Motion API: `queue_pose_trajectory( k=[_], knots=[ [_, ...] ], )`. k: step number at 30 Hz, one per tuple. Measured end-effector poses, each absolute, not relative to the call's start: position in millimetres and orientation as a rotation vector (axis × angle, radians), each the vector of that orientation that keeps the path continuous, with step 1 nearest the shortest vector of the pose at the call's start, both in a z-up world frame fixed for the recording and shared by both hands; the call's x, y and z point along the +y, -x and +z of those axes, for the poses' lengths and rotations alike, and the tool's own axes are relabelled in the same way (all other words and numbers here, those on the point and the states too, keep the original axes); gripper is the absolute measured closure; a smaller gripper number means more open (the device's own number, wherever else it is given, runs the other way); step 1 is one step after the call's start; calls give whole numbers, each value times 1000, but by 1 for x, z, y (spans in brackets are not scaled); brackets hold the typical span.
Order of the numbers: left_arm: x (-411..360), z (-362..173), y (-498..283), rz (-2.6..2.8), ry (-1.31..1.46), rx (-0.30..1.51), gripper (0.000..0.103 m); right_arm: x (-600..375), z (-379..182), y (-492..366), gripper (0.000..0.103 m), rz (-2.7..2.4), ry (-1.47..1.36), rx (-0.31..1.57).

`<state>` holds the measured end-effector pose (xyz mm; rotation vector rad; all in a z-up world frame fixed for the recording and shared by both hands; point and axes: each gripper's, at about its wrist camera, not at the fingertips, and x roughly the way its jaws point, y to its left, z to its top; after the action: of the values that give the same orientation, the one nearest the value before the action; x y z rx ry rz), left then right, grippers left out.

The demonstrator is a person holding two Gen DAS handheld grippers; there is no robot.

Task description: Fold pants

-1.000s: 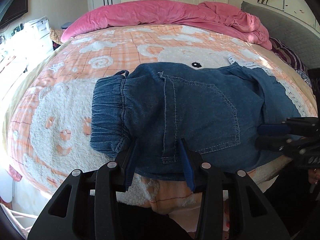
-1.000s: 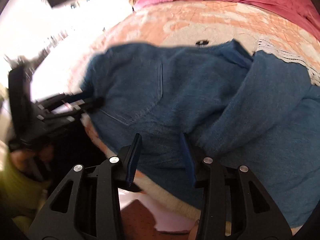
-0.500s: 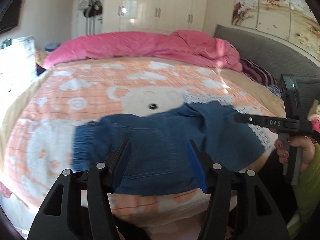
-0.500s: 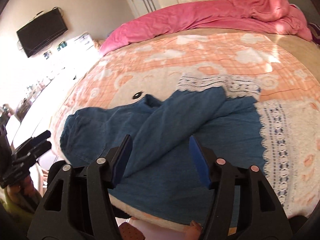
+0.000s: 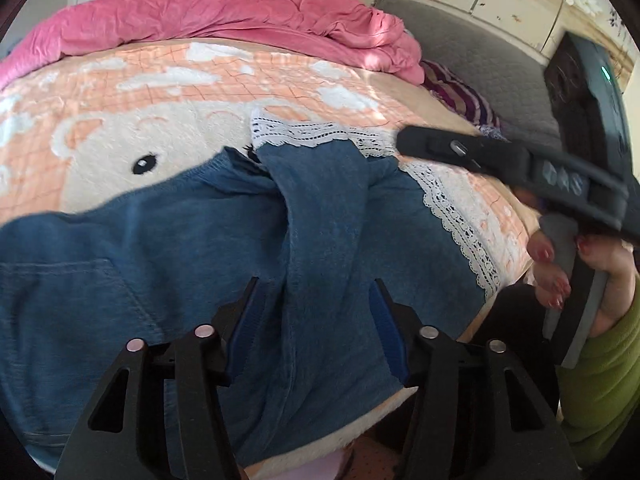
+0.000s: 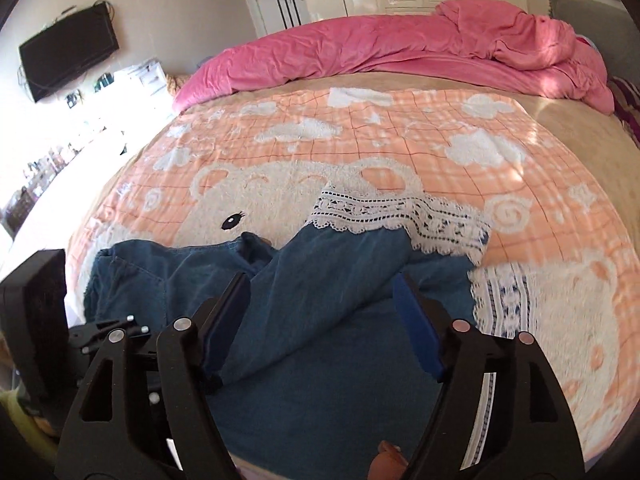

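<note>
Blue denim pants (image 5: pixel 192 248) with white lace hems (image 5: pixel 304 136) lie across the near part of the bed; one leg is folded diagonally over the other (image 6: pixel 320 280). My left gripper (image 5: pixel 316 320) hovers just above the legs. Its jaws are closing, and nothing is clamped between them; cloth only shows below the gap. My right gripper (image 6: pixel 322 312) hangs above the same legs with its jaws opening and nothing in them. A hand with a green sleeve holds the right gripper (image 5: pixel 500 160) at the right of the left wrist view. The left gripper (image 6: pixel 100 332) shows at the lower left of the right wrist view.
The pants rest on an orange-and-white bear blanket (image 6: pixel 400 136). A crumpled pink duvet (image 6: pixel 400 52) lies along the far side. A grey headboard (image 5: pixel 480 64) and a striped pillow (image 5: pixel 460 96) are at the right. A wall TV (image 6: pixel 68 56) and a cluttered sunlit counter (image 6: pixel 60 160) are at the left.
Both grippers have drawn back from the near edge of the pants, and their jaws stand wider. The left one has swung right from the pocket to the legs. The right one has risen.
</note>
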<state>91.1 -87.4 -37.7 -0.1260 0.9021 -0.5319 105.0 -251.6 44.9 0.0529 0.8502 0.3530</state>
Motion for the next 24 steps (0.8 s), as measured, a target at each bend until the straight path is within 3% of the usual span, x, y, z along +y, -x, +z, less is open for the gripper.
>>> queue_pose_trajectory(
  k=[2, 4, 16, 17, 18, 21, 24],
  knots=[
    [-89, -51, -89, -528, 137, 894, 79, -243, 40, -118, 36, 367, -30, 875],
    [-91, -64, -88, -573, 185, 903, 94, -234, 33, -136, 35, 360, 3, 899],
    [-94, -63, -76, -659, 131, 829, 95, -173, -14, -240, 35, 237, 169, 1031],
    [-92, -63, -76, -662, 141, 828, 95, -171, -20, -248, 38, 211, 184, 1041],
    [-90, -64, -76, -667, 157, 821, 95, -171, -28, -256, 58, 195, 179, 1061],
    [-83, -69, -80, -646, 177, 835, 94, -180, -37, -261, 97, 176, 154, 1074],
    [-75, -69, -80, -654, 226, 839, 92, -207, -14, -249, 97, 201, 32, 1006]
  ],
)
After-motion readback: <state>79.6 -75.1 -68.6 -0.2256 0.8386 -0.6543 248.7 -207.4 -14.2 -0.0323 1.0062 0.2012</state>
